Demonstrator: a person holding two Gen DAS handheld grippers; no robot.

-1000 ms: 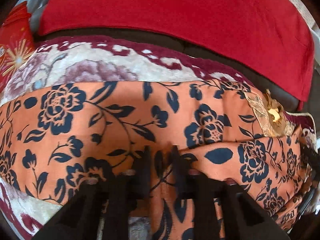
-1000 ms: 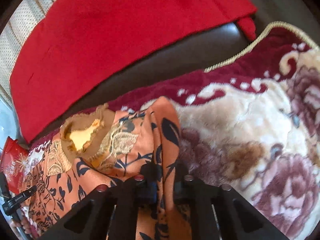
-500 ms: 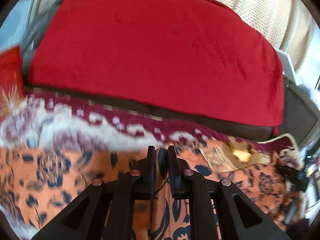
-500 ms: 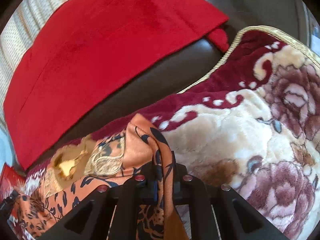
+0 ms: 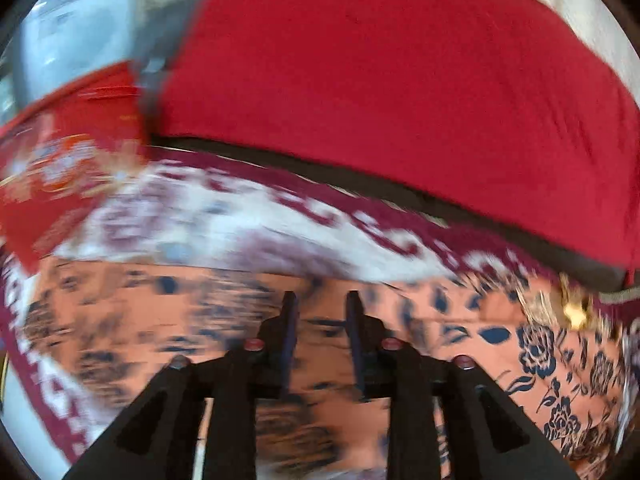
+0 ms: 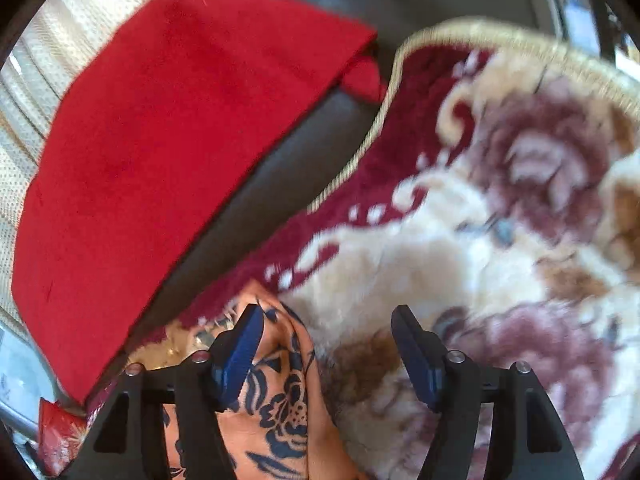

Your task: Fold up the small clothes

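Note:
The orange garment with navy flowers lies spread on the plush floral blanket; its gold-embroidered neckline is at the right. My left gripper hovers over it, its jaws opening, with only flat, blurred cloth below showing through the gap. In the right wrist view the garment's folded edge runs up between the fingers of my right gripper. Those jaws are opening wide. The cloth lies by the left fingertip, and the pads do not press on it.
A red cloth drapes the back of the dark sofa. The blanket with its gold cord edge spreads to the right of the garment. A red patterned item sits at the far left.
Both grippers were shut on folds of the garment; now both have let go and their jaws stand apart. Both have drawn up and back, and the cloth rests on the blanket.

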